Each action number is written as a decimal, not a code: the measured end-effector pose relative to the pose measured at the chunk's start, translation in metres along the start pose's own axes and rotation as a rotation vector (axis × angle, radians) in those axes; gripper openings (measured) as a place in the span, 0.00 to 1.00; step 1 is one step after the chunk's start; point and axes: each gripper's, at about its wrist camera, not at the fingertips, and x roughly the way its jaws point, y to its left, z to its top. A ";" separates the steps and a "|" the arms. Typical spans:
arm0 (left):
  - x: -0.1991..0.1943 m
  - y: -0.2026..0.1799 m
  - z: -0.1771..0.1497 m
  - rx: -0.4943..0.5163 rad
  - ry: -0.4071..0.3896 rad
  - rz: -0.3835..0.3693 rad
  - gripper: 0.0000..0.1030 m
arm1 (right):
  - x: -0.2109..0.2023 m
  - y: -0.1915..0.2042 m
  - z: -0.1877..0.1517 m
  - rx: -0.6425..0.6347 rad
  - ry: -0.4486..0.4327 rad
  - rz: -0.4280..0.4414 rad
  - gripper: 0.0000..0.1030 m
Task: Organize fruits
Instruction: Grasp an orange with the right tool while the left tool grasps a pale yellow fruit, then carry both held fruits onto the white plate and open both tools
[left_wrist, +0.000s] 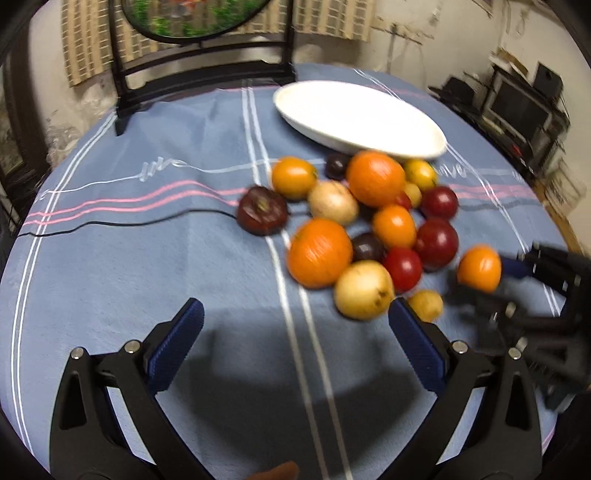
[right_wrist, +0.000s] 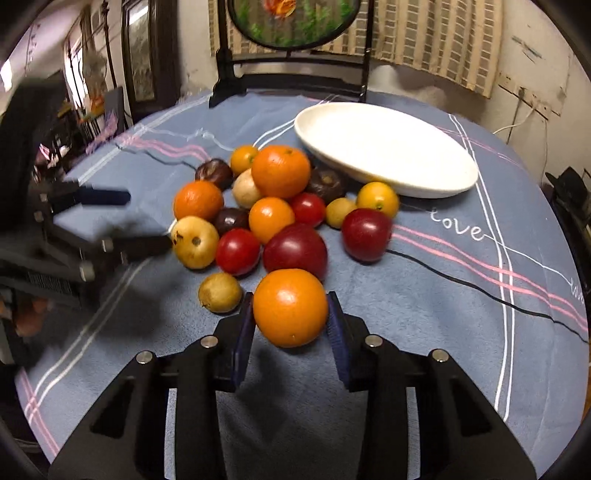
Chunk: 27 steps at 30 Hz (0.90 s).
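The right tongs (right_wrist: 290, 314) pinch an orange (right_wrist: 290, 307) between their blue pads, low in the centre of the right wrist frame. The fruit pile (right_wrist: 273, 210) sits just above it on the blue-clothed surface (right_wrist: 424, 302), with a white plate (right_wrist: 384, 147) (oval, shallow) at upper right. The left tongs (left_wrist: 295, 325) are spread wide, holding nothing, at the bottom of the left wrist frame.

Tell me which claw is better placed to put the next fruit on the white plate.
Right. The right claw is shut on an orange; the left claw is open and empty. The white plate lies ahead.
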 end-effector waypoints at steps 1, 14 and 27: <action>0.003 -0.003 -0.001 0.007 0.015 -0.001 0.97 | -0.002 -0.003 -0.001 0.013 -0.003 0.011 0.37; 0.026 -0.041 0.008 0.053 0.091 -0.046 0.51 | -0.008 -0.010 -0.004 0.053 -0.018 0.038 0.37; -0.005 -0.049 0.003 0.091 0.011 -0.113 0.36 | -0.020 -0.014 -0.003 0.087 -0.067 0.061 0.37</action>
